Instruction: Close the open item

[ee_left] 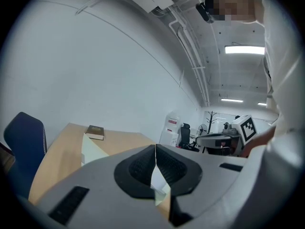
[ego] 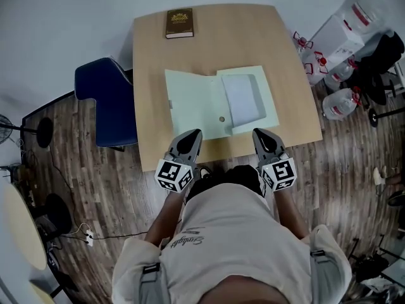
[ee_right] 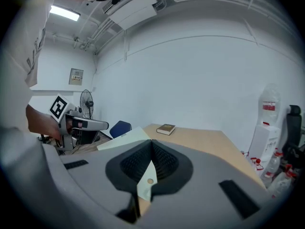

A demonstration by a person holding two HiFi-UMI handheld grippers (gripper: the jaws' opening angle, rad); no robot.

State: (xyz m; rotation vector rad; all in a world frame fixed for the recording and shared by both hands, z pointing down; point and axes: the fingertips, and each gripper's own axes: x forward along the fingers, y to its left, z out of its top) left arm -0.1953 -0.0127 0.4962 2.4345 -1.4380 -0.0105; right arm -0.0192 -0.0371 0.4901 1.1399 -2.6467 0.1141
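A pale green folder (ego: 196, 103) lies open on the wooden table (ego: 291, 75), with white sheets (ego: 243, 97) tucked in its right half and a small round snap on the left half. My left gripper (ego: 193, 133) hovers over the folder's near left corner, jaws pressed together with nothing between them. Over the near right corner my right gripper (ego: 259, 133) is likewise shut and empty. In the left gripper view the left gripper (ee_left: 155, 149) points across the folder (ee_left: 93, 151). The right gripper (ee_right: 151, 144) in its own view also faces the folder (ee_right: 125, 140).
A brown book (ego: 180, 23) rests at the table's far edge. A blue chair (ego: 104, 97) stands left of the table. Water bottles (ego: 342, 100) and white boxes crowd the floor at the right. The person's torso presses against the near table edge.
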